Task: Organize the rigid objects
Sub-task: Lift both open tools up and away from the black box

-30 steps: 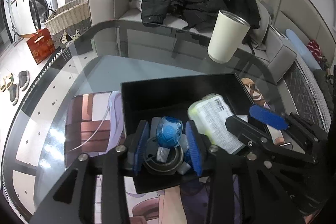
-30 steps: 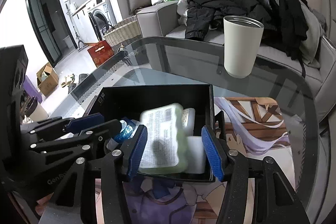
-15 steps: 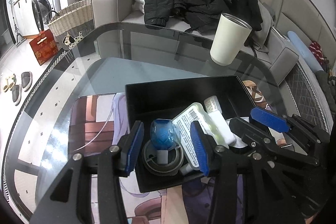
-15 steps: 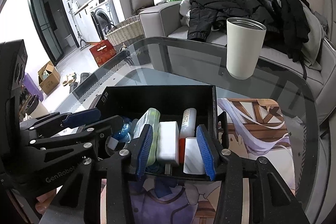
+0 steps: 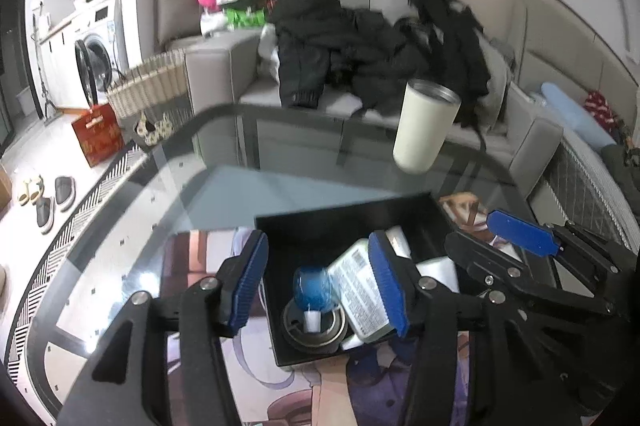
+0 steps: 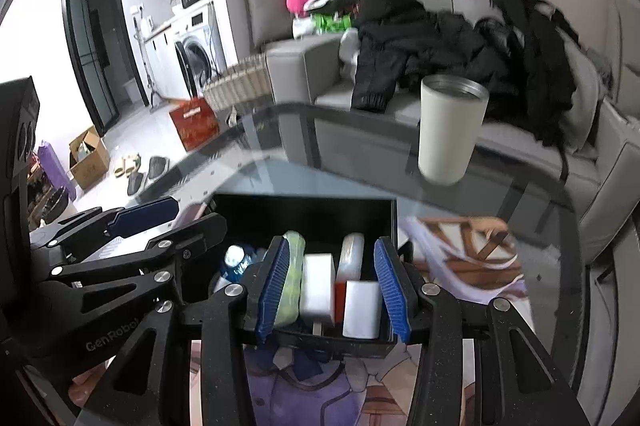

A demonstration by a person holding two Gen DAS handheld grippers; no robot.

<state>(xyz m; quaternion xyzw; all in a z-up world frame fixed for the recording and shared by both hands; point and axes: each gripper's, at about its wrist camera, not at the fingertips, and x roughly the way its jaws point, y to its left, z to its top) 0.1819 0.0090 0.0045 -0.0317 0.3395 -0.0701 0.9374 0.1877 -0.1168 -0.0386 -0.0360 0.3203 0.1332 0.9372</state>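
A black open box (image 5: 344, 218) (image 6: 304, 204) sits on the glass table on a printed mat. Inside lie a blue ball (image 5: 312, 286) on a round grey lid, a pale green pack with a white label (image 5: 360, 290) (image 6: 292, 282), a white block (image 6: 318, 282), a white and red bottle (image 6: 348, 266) and a white box (image 6: 362, 308). My left gripper (image 5: 320, 286) is open and empty above the box's near left part. My right gripper (image 6: 332, 286) is open and empty above the box's near edge.
A cream tumbler (image 5: 424, 126) (image 6: 450, 130) stands on the far side of the glass table (image 5: 224, 186). Behind it is a grey sofa (image 5: 224, 66) piled with black clothes. A wicker basket (image 5: 148, 86) and red box (image 5: 98, 140) stand on the floor at left.
The green pack has been let go and now lies in the box. Both grippers have opened wider and pulled back and up from the box.
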